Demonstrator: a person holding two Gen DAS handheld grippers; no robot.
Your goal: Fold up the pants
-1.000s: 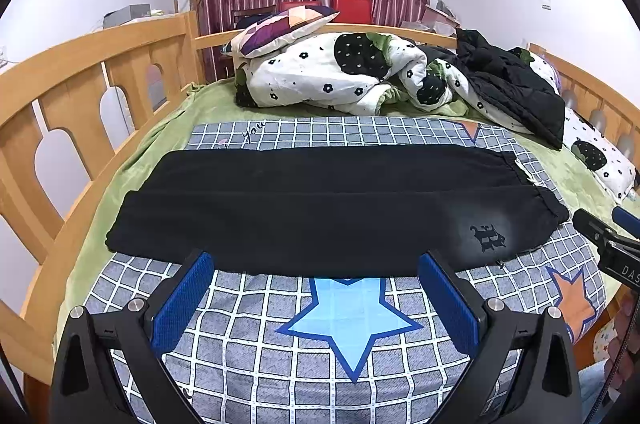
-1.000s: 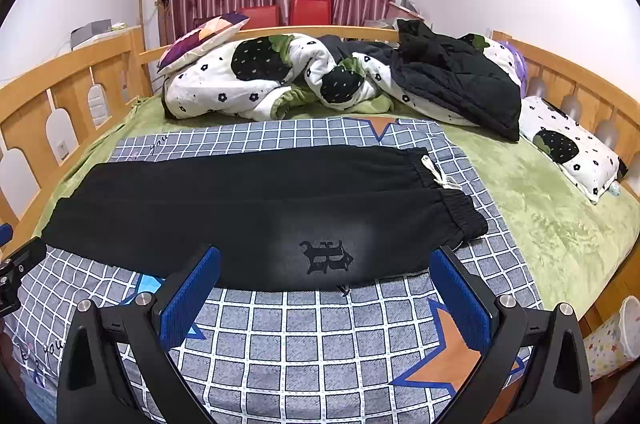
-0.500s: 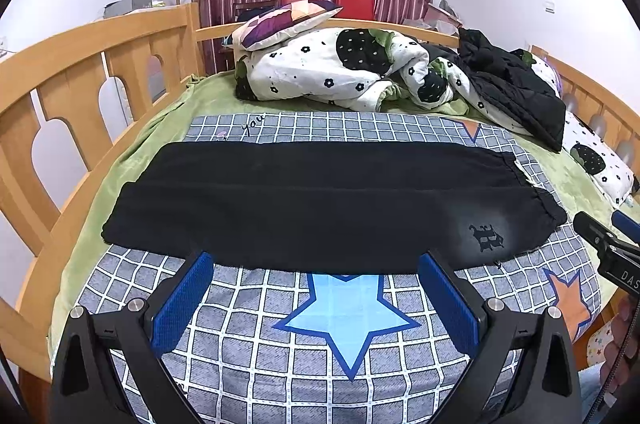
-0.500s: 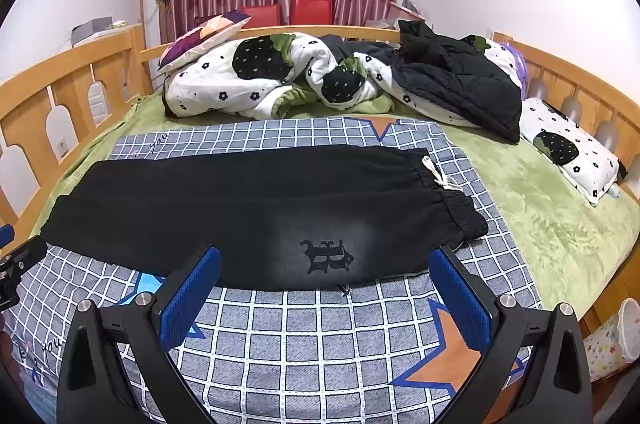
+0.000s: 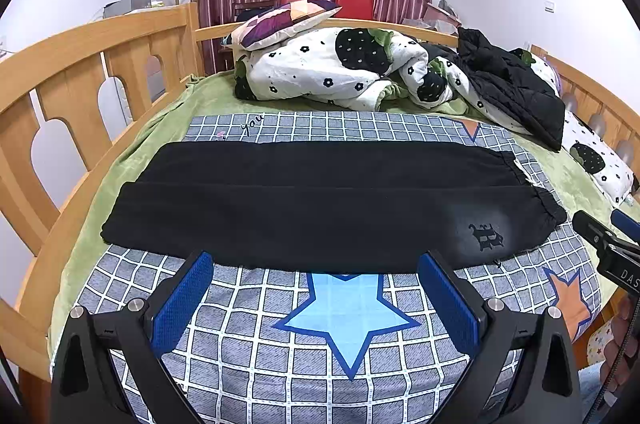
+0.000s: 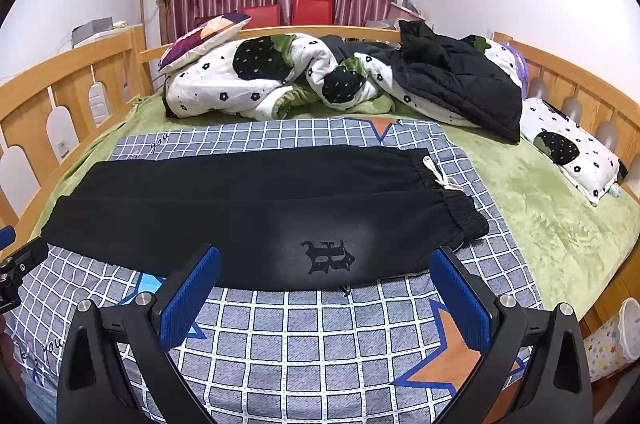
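Observation:
Black pants (image 5: 320,208) lie flat across the checked blanket (image 5: 344,344), folded lengthwise with one leg on the other. Their elastic waistband (image 6: 460,212) with a white drawstring (image 6: 440,176) is at the right, the leg ends (image 5: 120,220) at the left. A dark logo (image 6: 328,256) sits near the front edge. My left gripper (image 5: 316,298) hovers open just in front of the pants' near edge, nothing between its blue pads. My right gripper (image 6: 326,294) is also open, in front of the logo. Each gripper's tip shows at the edge of the other view.
A rumpled white flowered quilt (image 5: 332,68), a purple pillow (image 5: 280,24) and a black jacket (image 6: 460,80) are heaped at the far side. Wooden rails (image 5: 80,72) enclose the bed. A flowered pillow (image 6: 568,148) lies on the green sheet (image 6: 540,216) at right. A starred bin (image 6: 612,336) stands beside the bed.
The left view has shifted slightly, with the pants sitting a little higher and nearer; both grippers stay open and the pants have not moved.

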